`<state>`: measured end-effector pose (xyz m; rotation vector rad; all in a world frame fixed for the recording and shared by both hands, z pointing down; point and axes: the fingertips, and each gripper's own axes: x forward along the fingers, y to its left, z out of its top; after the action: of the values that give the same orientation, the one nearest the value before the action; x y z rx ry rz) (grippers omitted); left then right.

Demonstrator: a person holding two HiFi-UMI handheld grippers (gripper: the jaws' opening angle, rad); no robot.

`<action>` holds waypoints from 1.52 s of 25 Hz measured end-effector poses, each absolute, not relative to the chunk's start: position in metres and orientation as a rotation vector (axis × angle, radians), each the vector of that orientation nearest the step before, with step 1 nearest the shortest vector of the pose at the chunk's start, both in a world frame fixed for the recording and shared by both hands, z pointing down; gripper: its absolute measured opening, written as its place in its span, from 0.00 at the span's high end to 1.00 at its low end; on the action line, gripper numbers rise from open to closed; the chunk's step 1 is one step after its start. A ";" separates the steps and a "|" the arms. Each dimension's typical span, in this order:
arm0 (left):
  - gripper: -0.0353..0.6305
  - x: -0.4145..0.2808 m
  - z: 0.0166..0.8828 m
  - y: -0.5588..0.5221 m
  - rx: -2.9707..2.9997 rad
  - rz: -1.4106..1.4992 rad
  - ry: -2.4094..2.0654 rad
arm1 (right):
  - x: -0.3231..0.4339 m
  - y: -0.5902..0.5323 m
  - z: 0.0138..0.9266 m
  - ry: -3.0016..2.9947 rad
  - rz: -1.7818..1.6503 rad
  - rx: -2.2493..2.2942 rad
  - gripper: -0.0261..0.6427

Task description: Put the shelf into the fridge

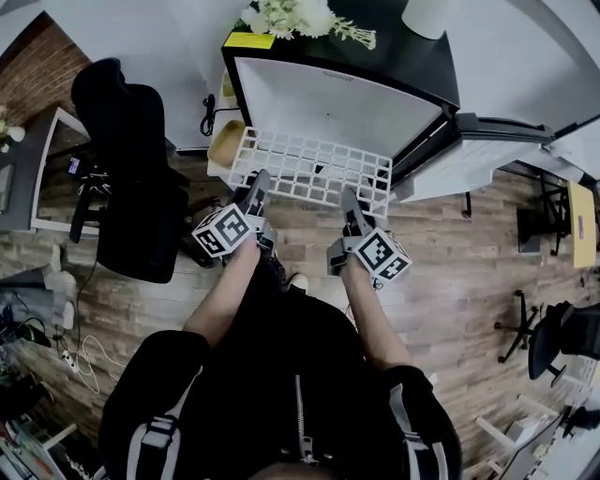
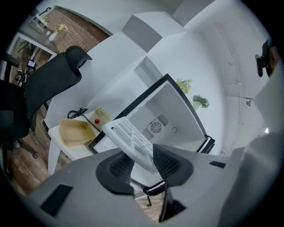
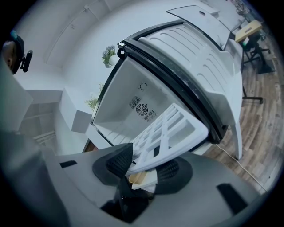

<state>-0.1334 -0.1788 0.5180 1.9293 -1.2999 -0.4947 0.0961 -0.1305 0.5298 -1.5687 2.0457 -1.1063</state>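
Wood-plank floor point(image 1: 469, 272), white walls point(image 1: 122, 23), a black office chair point(image 1: 131, 159) and brick corner point(image 1: 37, 70).

One shelf point(image 1: 309, 169) and one fridge point(image 1: 337, 94). Two tongs: the left tongs point(image 1: 260, 180) and the right tongs point(image 1: 349, 199). One tan bowl point(image 2: 76, 131) on one tabletop point(image 2: 73, 150), and one tall black chair point(image 1: 131, 169).

Brown wood-plank floor point(image 1: 450, 281): bears a black office chair point(image 1: 131, 169), a small white side table point(image 2: 74, 150) and an open white fridge point(image 1: 337, 103). On the table: shallow beige plastic tray point(image 2: 76, 131), small cream box with red dot point(image 2: 101, 116), coiled black cable point(image 2: 79, 112).
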 end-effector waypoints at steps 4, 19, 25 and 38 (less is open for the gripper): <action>0.72 -0.130 0.522 -0.186 1.931 -0.493 -1.290 | 0.099 -0.138 0.536 2.050 -1.116 -1.572 0.72; 0.72 -0.115 0.542 -0.211 1.911 -0.447 -1.268 | 0.114 -0.161 0.545 2.044 -1.124 -1.600 0.72; 0.72 -0.115 0.543 -0.216 1.914 -0.444 -1.262 | 0.113 -0.164 0.546 2.040 -1.126 -1.604 0.72; 0.72 -0.116 0.542 -0.227 1.923 -0.448 -1.263 | 0.111 -0.172 0.549 2.019 -1.150 -1.577 0.74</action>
<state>-0.1159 -0.2269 0.5422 1.9229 -1.2635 -0.4476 0.1111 -0.1719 0.5490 -1.5772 2.0186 -1.1495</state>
